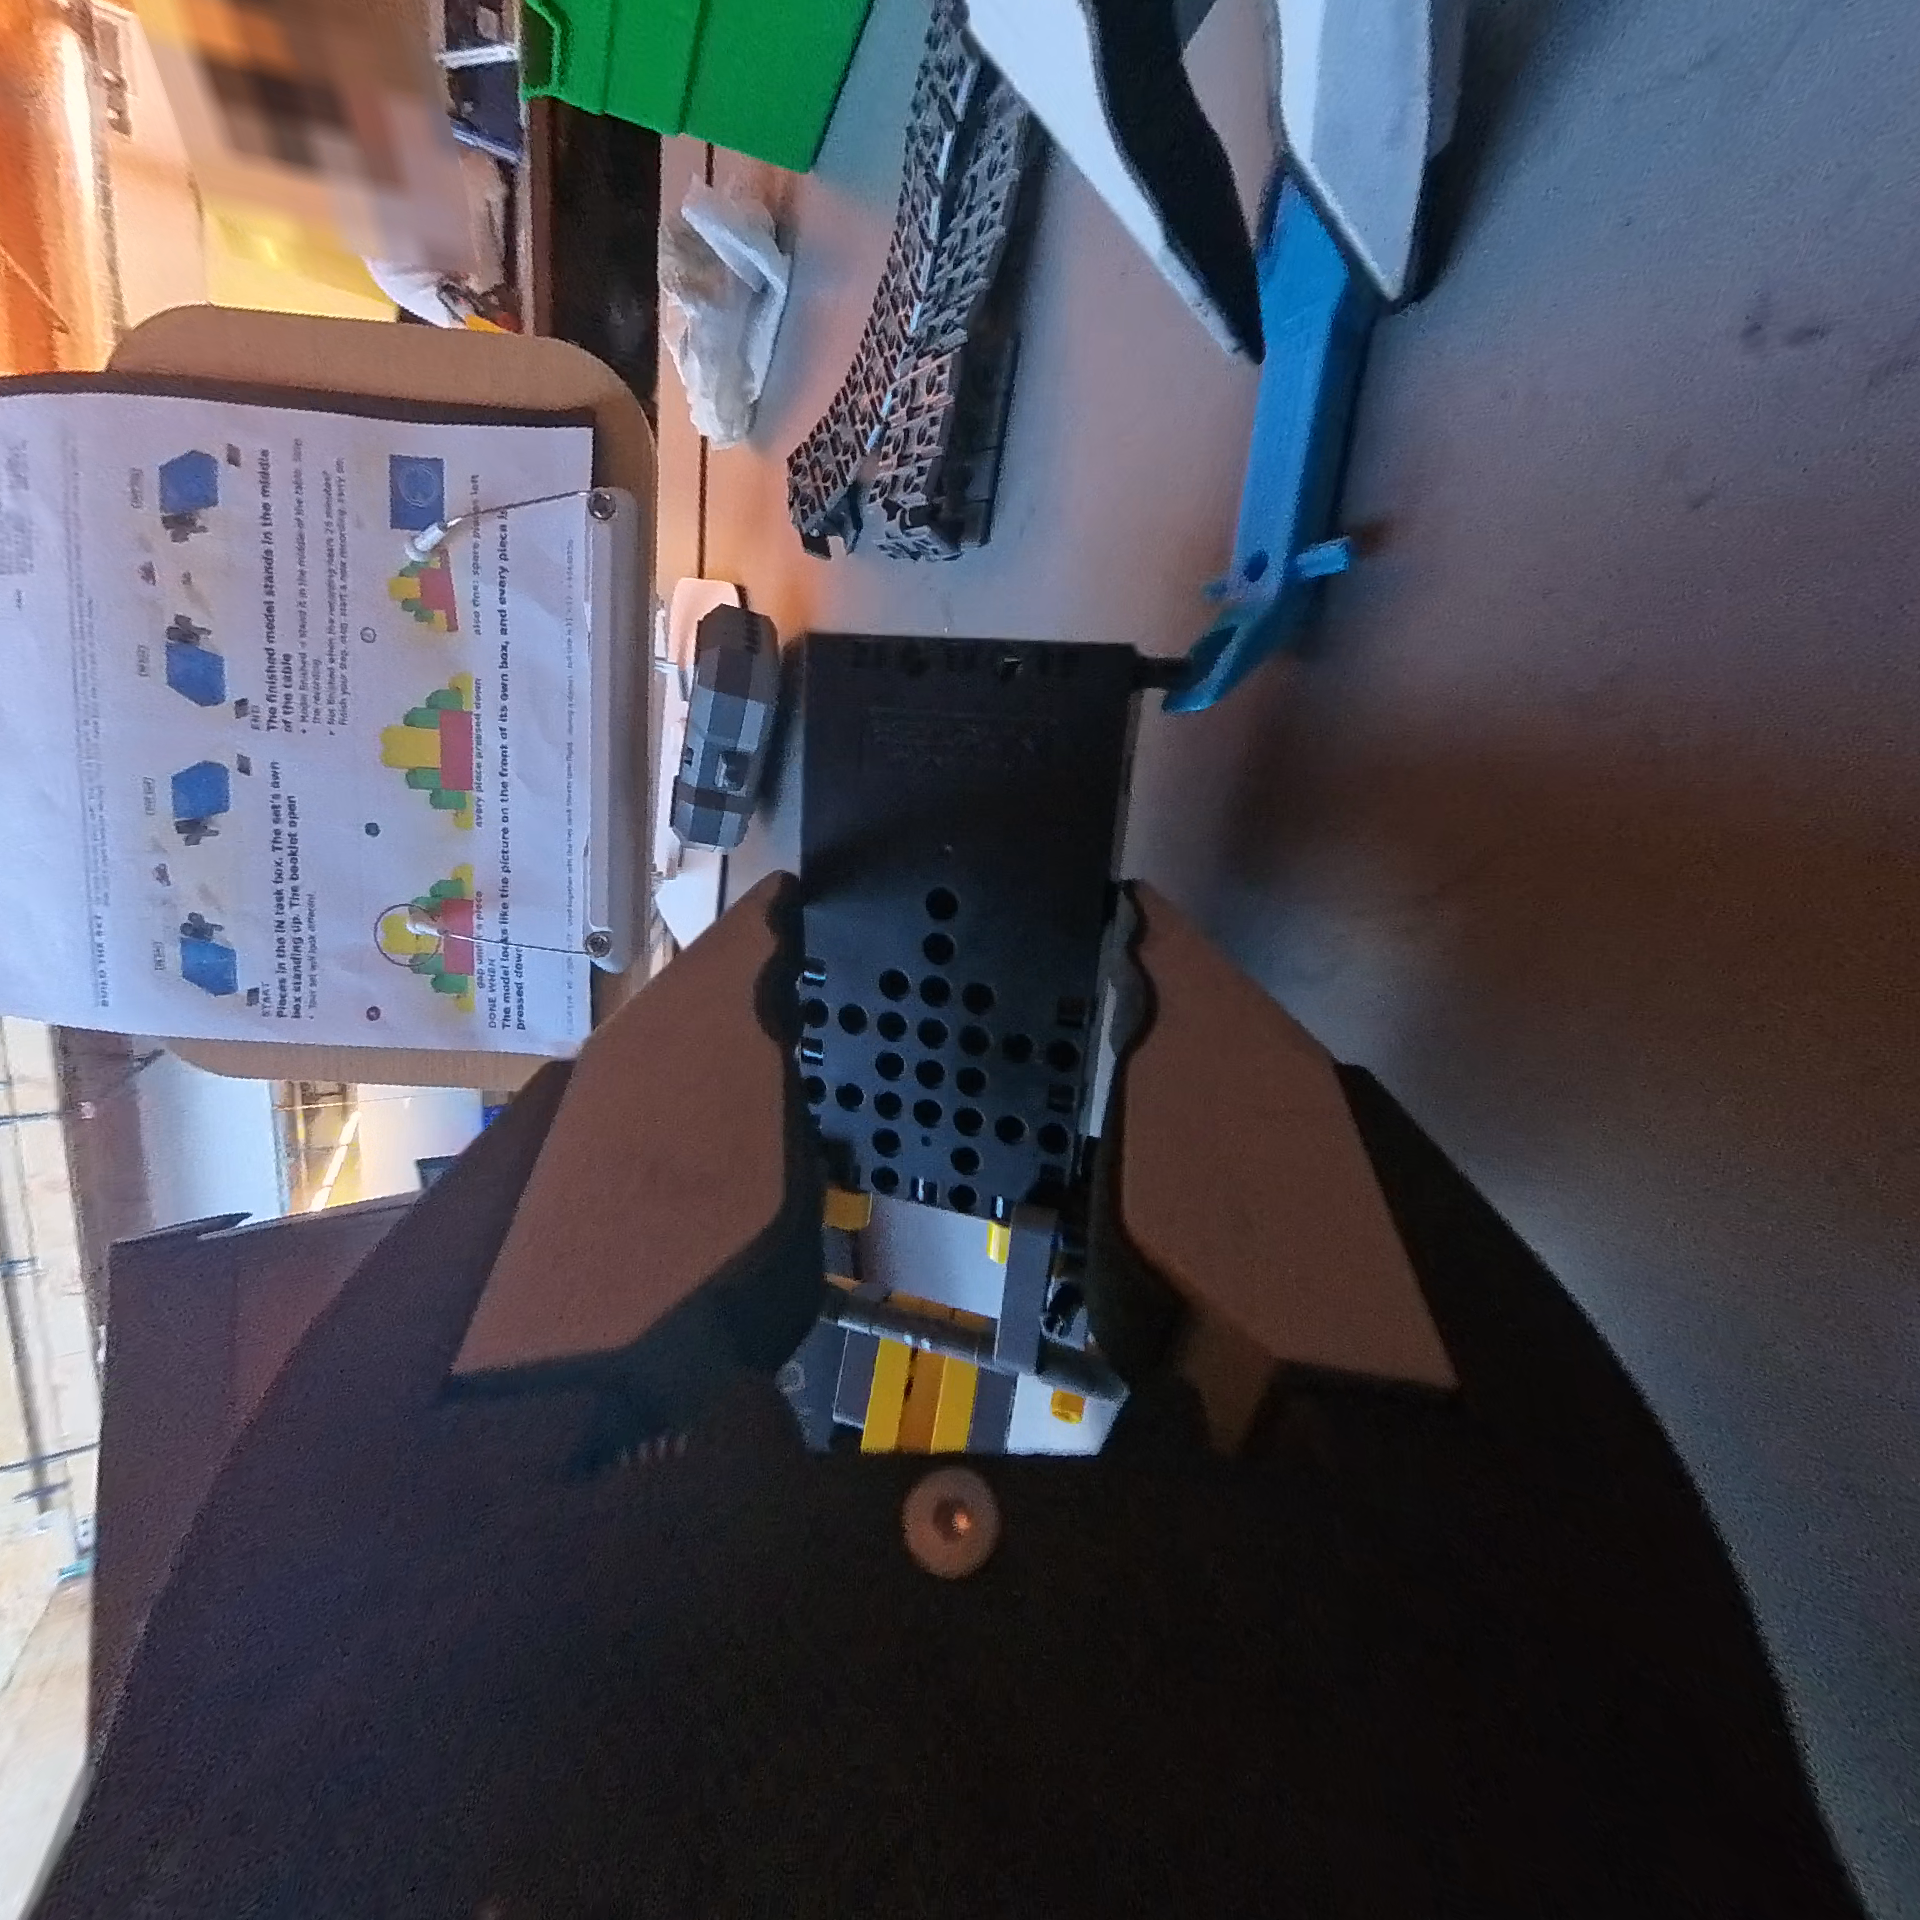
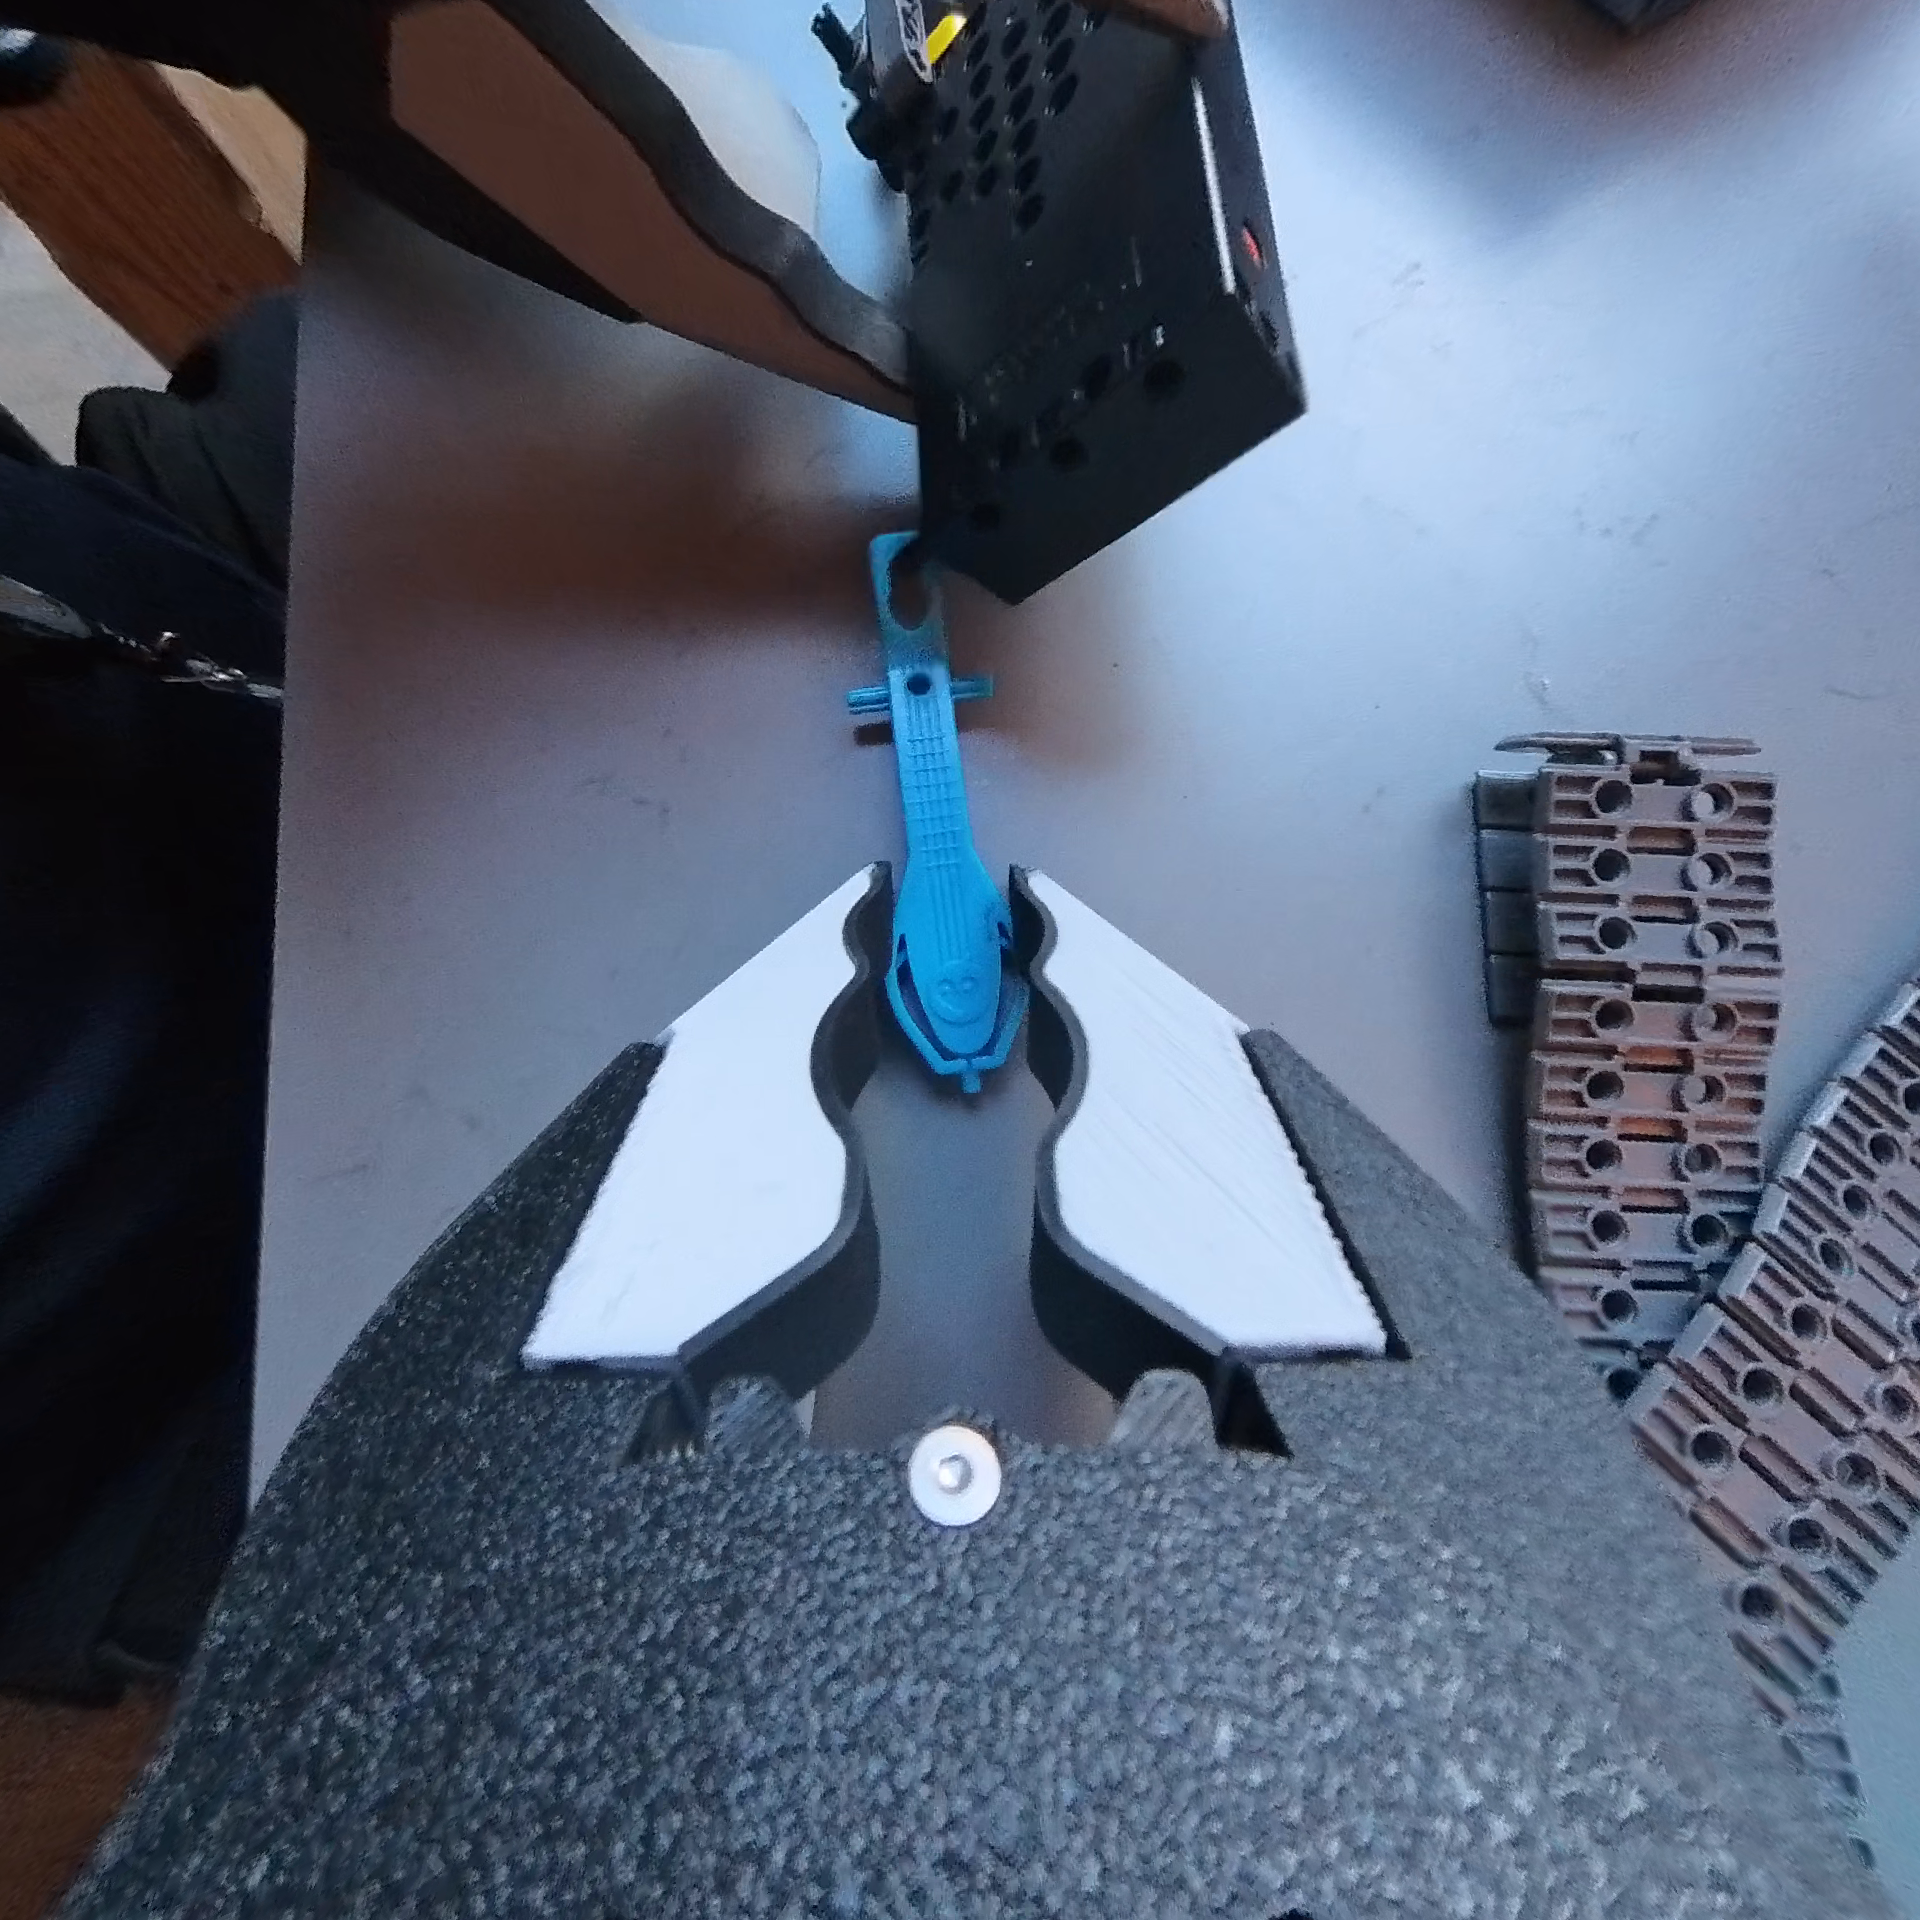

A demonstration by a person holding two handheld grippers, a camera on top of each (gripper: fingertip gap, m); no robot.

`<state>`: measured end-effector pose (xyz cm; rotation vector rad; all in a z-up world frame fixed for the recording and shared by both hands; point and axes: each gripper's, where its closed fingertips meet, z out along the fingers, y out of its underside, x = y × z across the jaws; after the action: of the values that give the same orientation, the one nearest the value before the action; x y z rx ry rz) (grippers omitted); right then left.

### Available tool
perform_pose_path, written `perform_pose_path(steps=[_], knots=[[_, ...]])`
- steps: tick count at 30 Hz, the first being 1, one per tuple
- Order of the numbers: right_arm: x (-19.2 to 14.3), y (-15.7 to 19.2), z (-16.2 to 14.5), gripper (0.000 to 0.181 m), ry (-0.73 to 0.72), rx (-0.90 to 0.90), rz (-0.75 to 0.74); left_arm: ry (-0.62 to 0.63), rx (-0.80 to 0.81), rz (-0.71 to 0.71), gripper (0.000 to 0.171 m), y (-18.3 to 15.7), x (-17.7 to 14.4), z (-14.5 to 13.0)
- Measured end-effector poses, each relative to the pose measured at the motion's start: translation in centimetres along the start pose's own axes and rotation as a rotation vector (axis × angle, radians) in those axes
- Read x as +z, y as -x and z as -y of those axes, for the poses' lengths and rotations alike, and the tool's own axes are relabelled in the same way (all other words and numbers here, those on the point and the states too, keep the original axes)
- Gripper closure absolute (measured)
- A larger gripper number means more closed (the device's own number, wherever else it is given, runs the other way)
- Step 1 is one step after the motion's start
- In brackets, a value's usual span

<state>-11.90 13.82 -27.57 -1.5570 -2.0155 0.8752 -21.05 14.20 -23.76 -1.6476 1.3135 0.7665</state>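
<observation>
My left gripper point(image 1: 951, 914) is shut on a black perforated brick-built box point(image 1: 961, 831) with yellow and grey pieces at its near end, held above the grey table. The box also shows in the right wrist view point(image 2: 1091, 312), with one brown finger point(image 2: 644, 249) of the left gripper on its side. My right gripper point(image 2: 948, 883) is shut on the handle of a blue brick-separator tool point(image 2: 935, 831). The tool's forked tip touches the lower corner of the black box. In the left wrist view the blue tool point(image 1: 1288, 436) reaches in from the upper right.
Stacks of grey-brown track links point(image 2: 1652, 1039) lie on the table to the right, and also show in the left wrist view point(image 1: 925, 343). A clipboard with a printed instruction sheet point(image 1: 312, 707), a small grey brick model point(image 1: 727, 743), a crumpled plastic bag point(image 1: 727, 301) and a green bin point(image 1: 696, 62) stand beyond. The gap from one gripper's tips to the other's is roughly 11 centimeters. The left tips stand about 20 centimeters off the small grey brick model point(image 1: 727, 743).
</observation>
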Motion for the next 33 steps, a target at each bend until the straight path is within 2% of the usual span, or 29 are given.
perform_pose_path(steps=[10,16,27,33], knots=[[0.1,0.0,0.0,0.163,-0.003,0.019,-0.012,-0.018,0.092,0.116,0.113,0.1,0.1,0.3],[0.1,0.1,0.0,0.163,-0.002,0.011,-0.022,-0.028,0.106,0.139,0.113,0.1,0.0,0.3],[-0.2,1.0,-0.2,0.162,-0.002,-0.071,-0.022,0.011,-0.065,0.060,0.113,1.4,0.5,-0.3],[-1.0,1.1,-0.8,0.158,-0.002,-0.140,-0.070,0.040,-0.168,-0.081,0.113,0.4,0.9,-0.9]])
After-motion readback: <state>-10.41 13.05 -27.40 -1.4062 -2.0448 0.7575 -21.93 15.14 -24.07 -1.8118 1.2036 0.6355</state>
